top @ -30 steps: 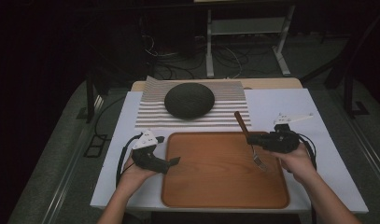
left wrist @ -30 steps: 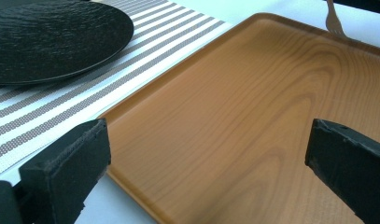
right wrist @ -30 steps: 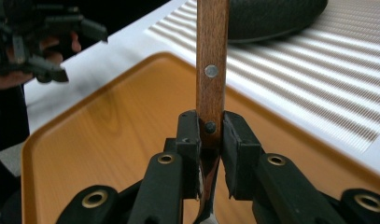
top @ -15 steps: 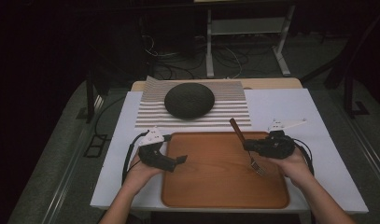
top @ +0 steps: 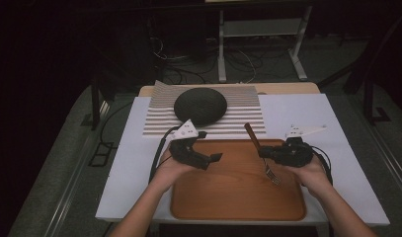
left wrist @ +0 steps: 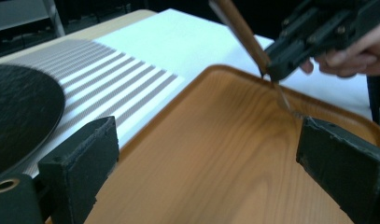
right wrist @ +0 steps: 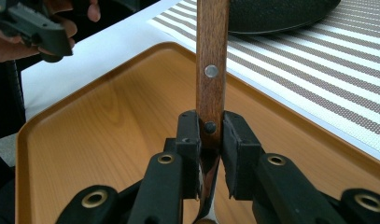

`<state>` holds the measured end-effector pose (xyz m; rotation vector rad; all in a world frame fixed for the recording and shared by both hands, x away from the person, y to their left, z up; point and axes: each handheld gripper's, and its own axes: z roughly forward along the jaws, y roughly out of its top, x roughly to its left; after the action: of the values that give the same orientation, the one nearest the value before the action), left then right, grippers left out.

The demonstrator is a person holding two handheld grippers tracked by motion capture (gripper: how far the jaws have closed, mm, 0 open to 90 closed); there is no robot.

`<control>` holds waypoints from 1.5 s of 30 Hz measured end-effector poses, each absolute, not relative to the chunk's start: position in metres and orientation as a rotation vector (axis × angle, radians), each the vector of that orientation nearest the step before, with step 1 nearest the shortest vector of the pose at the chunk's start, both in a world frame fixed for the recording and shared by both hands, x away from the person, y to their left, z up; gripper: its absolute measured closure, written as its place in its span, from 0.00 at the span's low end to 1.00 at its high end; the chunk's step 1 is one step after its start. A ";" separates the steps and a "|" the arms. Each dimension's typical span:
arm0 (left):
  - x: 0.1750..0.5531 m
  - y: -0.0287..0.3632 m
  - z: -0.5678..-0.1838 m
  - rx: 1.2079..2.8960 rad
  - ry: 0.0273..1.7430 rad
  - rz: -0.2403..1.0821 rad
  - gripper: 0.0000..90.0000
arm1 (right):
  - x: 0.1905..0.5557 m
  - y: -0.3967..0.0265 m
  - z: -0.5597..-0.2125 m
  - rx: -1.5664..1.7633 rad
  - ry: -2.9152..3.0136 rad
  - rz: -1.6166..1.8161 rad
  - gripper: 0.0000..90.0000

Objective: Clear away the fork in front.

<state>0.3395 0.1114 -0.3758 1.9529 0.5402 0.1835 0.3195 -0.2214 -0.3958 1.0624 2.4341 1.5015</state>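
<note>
Both grippers are over the tray (top: 238, 207): the left gripper (top: 214, 159), jaws open and empty, has moved toward the fork (top: 260, 148), which the right gripper (top: 263, 152) clamps.

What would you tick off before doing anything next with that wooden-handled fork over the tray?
1. Right gripper clamped on the fork handle: ok.
2. Fork tines above the wooden tray: ok.
3. Left gripper jaws apart, nothing between them, having just narrowed slightly: ok.
4. Left gripper apart from the fork: ok.
5. Dark plate sits on the striped mat, away from the fork: ok.
6. Tines touching the tray: cannot tell.
</note>
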 end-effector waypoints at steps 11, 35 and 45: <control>0.347 0.076 -0.370 1.903 0.521 0.111 0.26 | 0.316 -0.217 -0.393 1.023 2.419 1.547 0.85; 0.340 0.063 -0.377 1.847 0.586 -0.012 0.73 | 0.309 -0.176 -0.395 0.878 2.431 1.591 0.85; 0.338 0.066 -0.371 1.805 0.558 -0.047 0.84 | 0.305 -0.170 -0.386 0.829 2.406 1.579 0.85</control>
<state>0.3377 0.0658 -0.3711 1.8051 0.5581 -0.0475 0.3050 -0.1697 -0.3862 0.8286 2.4057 1.5791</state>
